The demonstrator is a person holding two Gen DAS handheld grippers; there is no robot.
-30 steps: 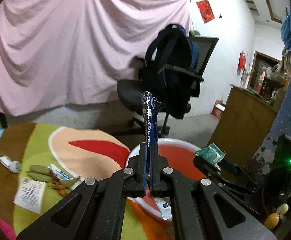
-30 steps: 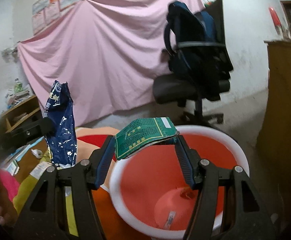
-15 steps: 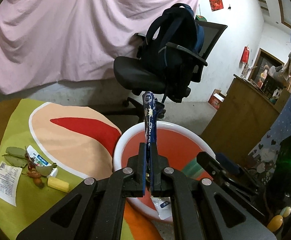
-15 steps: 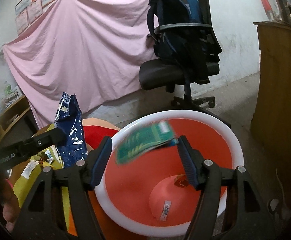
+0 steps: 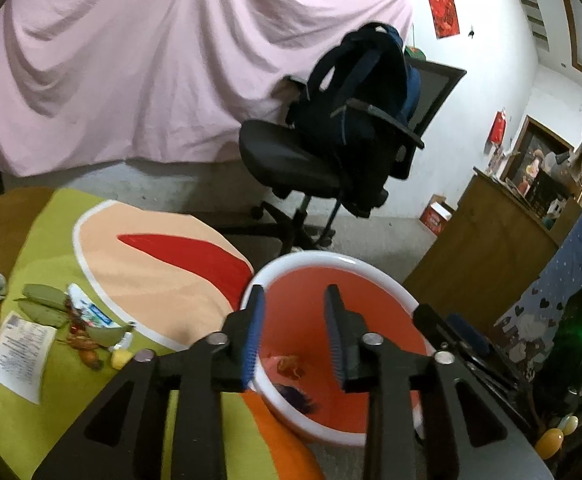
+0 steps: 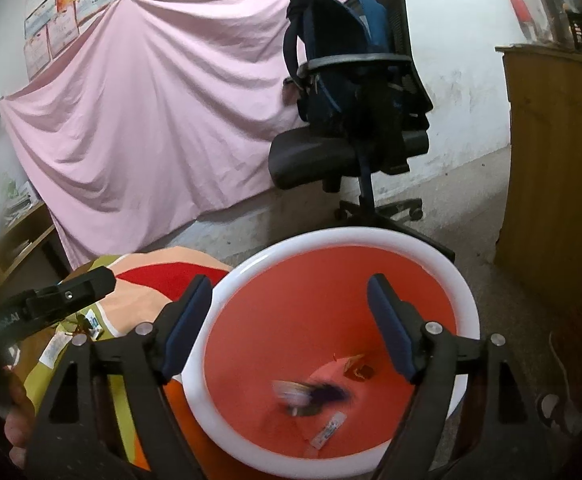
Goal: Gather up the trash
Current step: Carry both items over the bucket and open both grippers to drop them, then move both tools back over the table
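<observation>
Both grippers are held above the basin (image 6: 465,300), a red tub with a white rim standing on the floor against the edge of the mat (image 5: 151,256). The left gripper (image 5: 295,330) has just been opening; nothing is seen between its jaws. The right gripper (image 6: 291,320) has just been opening too and is spread wide, empty. Inside the basin, blurred wrappers (image 6: 311,394) are seen (one dark blue), beside an orange scrap (image 6: 357,366). More trash (image 5: 71,320) is left on the mat: leaves, a tube, a slip of paper (image 5: 21,350). Beyond the rim, bare floor is kept open up to the chair (image 5: 311,160); a cabinet (image 6: 559,160) closes the right side.
</observation>
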